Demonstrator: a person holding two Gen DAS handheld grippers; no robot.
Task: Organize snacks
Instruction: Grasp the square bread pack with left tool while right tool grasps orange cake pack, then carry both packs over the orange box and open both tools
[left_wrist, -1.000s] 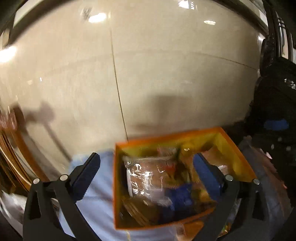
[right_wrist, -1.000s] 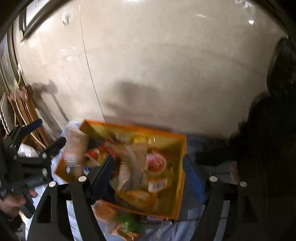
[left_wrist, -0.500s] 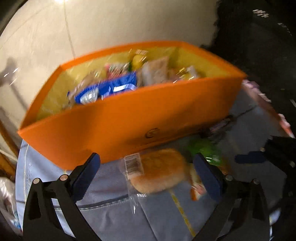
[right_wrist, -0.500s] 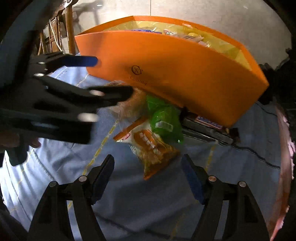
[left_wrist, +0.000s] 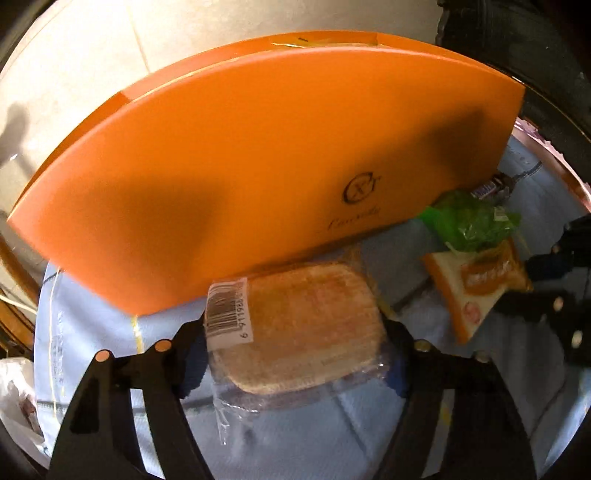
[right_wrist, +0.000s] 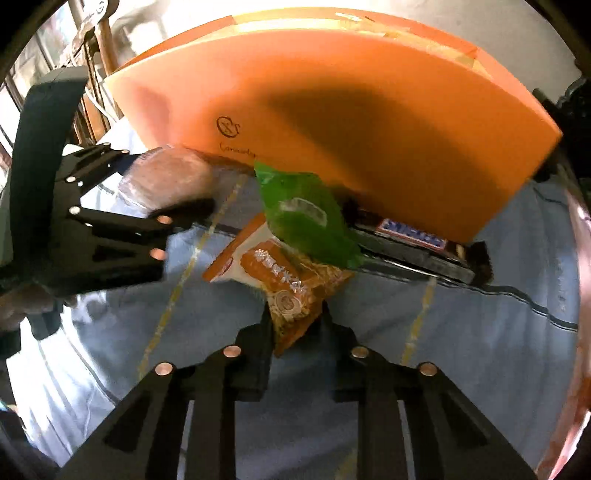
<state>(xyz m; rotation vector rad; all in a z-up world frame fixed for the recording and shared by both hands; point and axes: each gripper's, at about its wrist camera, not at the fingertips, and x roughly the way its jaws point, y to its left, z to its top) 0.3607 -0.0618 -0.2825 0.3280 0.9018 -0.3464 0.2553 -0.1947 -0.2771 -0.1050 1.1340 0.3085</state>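
- Pale blue cloth (left_wrist: 332, 435) with stitched seams, spread flat; thin yellow lines (right_wrist: 177, 288) run across it.
- Pinkish border (right_wrist: 580, 258) along the cloth's right edge.
- Beige tiled floor (left_wrist: 92, 55) beyond the cloth's far side, with one dark grout line.
- Brown wooden pieces (right_wrist: 107, 40) past the cloth's left side, partly hidden.
- Crumpled white plastic bag (left_wrist: 14, 398) just off the cloth's near left corner.
- Bulky black object (left_wrist: 517, 44) beyond its far right corner, too dark to identify.

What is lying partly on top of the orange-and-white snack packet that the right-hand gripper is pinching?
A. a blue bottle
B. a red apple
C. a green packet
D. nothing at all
C: in the right wrist view the green packet overlaps the upper end of the orange-and-white snack packet, whose lower corner sits between the closed-in fingers of the right gripper.
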